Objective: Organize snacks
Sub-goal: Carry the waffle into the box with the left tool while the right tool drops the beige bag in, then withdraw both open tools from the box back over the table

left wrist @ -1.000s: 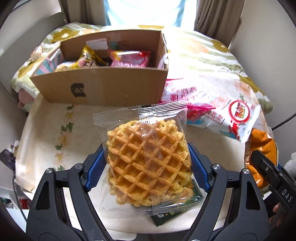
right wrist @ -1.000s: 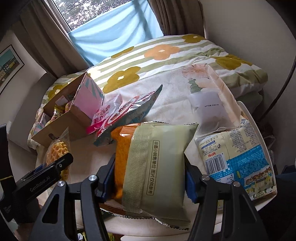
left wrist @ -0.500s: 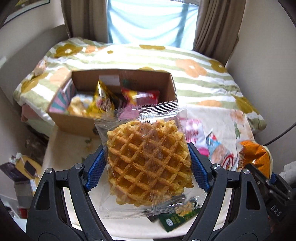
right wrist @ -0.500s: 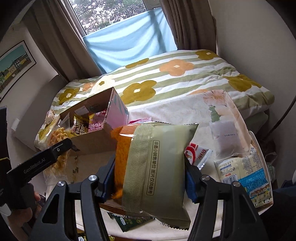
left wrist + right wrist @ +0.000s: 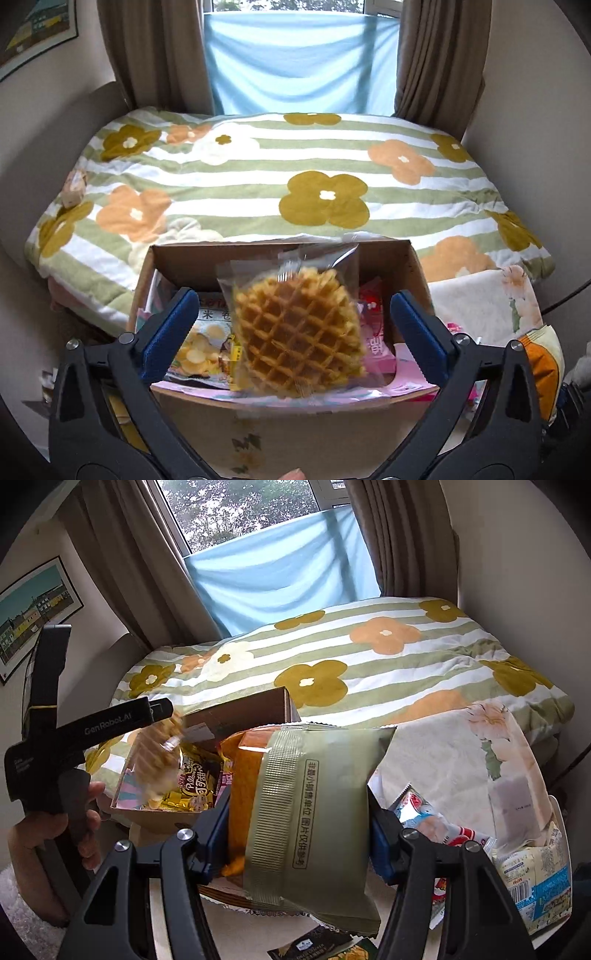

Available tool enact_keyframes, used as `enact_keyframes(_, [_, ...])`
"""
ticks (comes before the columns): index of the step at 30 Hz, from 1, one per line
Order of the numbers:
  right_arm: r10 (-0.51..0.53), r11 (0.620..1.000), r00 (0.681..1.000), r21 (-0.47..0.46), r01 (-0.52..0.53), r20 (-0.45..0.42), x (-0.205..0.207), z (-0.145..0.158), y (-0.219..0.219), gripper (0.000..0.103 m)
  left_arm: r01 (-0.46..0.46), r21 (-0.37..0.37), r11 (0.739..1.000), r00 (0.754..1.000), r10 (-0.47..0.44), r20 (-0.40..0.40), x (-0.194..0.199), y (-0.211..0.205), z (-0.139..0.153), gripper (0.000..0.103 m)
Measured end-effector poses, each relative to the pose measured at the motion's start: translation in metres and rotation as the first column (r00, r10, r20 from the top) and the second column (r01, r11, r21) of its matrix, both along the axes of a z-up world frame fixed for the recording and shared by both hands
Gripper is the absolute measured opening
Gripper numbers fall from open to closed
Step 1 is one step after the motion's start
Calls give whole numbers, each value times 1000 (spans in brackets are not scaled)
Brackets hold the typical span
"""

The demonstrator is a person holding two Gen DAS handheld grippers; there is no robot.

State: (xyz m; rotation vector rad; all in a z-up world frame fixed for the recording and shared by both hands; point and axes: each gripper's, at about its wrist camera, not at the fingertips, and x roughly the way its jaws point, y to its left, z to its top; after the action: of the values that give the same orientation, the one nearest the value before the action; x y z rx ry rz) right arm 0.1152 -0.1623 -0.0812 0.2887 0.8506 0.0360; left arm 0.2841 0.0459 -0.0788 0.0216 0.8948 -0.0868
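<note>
Falling grid-textured waffle pack (image 5: 295, 332) over cardboard box (image 5: 384, 254)

Background setting. A quilt (image 5: 295, 173) with green and white stripes and large ochre and peach flowers covers the bed (image 5: 546, 716). Behind it, brown curtains (image 5: 155, 55) hang at either side of a window (image 5: 236, 506), whose lower part is screened by a light blue cloth (image 5: 301, 62). A framed picture (image 5: 35, 613) of coloured houses hangs on the left wall. Trees show through the glass.
</note>
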Motion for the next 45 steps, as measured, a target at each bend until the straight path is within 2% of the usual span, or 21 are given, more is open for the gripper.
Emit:
enact_keyframes(3, [13, 1000, 1000, -13, -13, -12, 13, -4, 9, 58, 0, -3, 1000, 999, 0, -43, 12, 15, -18, 103])
enact_keyframes(10, [78, 996, 997, -37, -79, -23, 51, -6, 31, 58, -17, -11, 1000, 995, 16, -103, 6, 47, -46, 103])
enact_keyframes(15, [174, 983, 984, -47, -175, -29, 87, -2, 52, 58, -18, -14, 1000, 992, 16, -128, 1, 55, -53, 103])
enact_keyframes(20, [279, 955, 957, -85, -285, -74, 123, -4, 75, 59, -17, 4, 1000, 991, 18, -133, -8, 64, -53, 103])
enact_keyframes(24, [317, 943, 942, -64, -325, -110, 145, -13, 83, 61, -28, 21, 999, 989, 31, -143, -19, 74, -56, 103])
enact_keyframes(26, [312, 945, 943, -62, -321, -117, 153, -17, 85, 73, -37, 15, 999, 988, 39, -150, -24, 81, -57, 103])
enact_keyframes(27, [307, 947, 945, -62, -314, -110, 155, -18, 85, 94, -39, 10, 999, 987, 40, -154, -26, 84, -58, 103])
enact_keyframes(28, [305, 948, 946, -64, -313, -106, 155, -18, 85, 103, -42, 8, 999, 987, 42, -157, -28, 86, -58, 103])
enact_keyframes(39, [235, 967, 971, -91, -237, -28, 111, 14, 46, 103, -26, -34, 999, 987, 20, -159, -50, 86, -52, 103])
enact_keyframes(45, [202, 963, 978, -168, -209, -60, 70, 30, 11, 103, -8, -47, 999, 992, 2, -128, -66, 69, -37, 103])
